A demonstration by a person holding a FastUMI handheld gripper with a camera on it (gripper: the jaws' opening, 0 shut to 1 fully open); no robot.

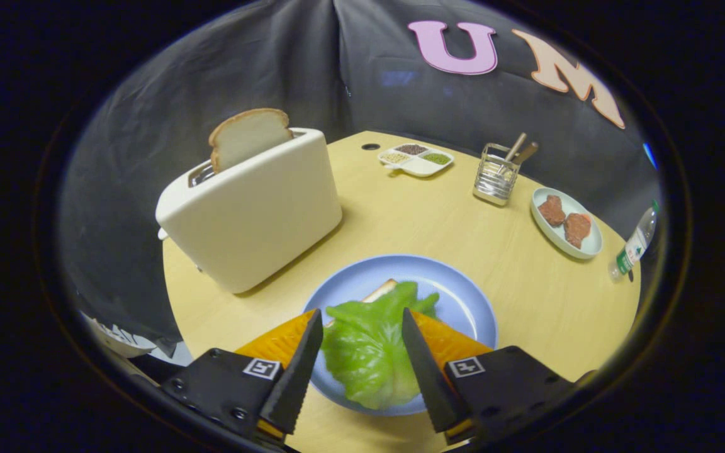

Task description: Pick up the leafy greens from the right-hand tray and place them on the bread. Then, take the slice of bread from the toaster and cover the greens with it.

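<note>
Green and crinkled, the leafy greens (369, 352) lie on the blue plate (463, 296), spread over the bread (380, 290) so that only a crusted corner of it peeks out on the far side. They sit between the two fingers of the gripper (362, 321), whose fingers stand apart on either side of the leaf without pressing on it; the gripper looks open, which suits a leaf already set down, though whether a fingertip brushes its edge is hard to tell.

Beyond the plate to the left, the cream toaster (255, 220) holds the slice of bread (249, 135) upright, standing proud of the slot so it is easy to pinch from above. That slice is probably the next target, and nothing lies between it and the plate.

Farther back on the wooden counter (400, 220) sit a divided dish (416, 158), a wire utensil holder (496, 175) and a plate of meat patties (565, 221), with a bottle (634, 244) at the rim, all well apart from that reach.
</note>
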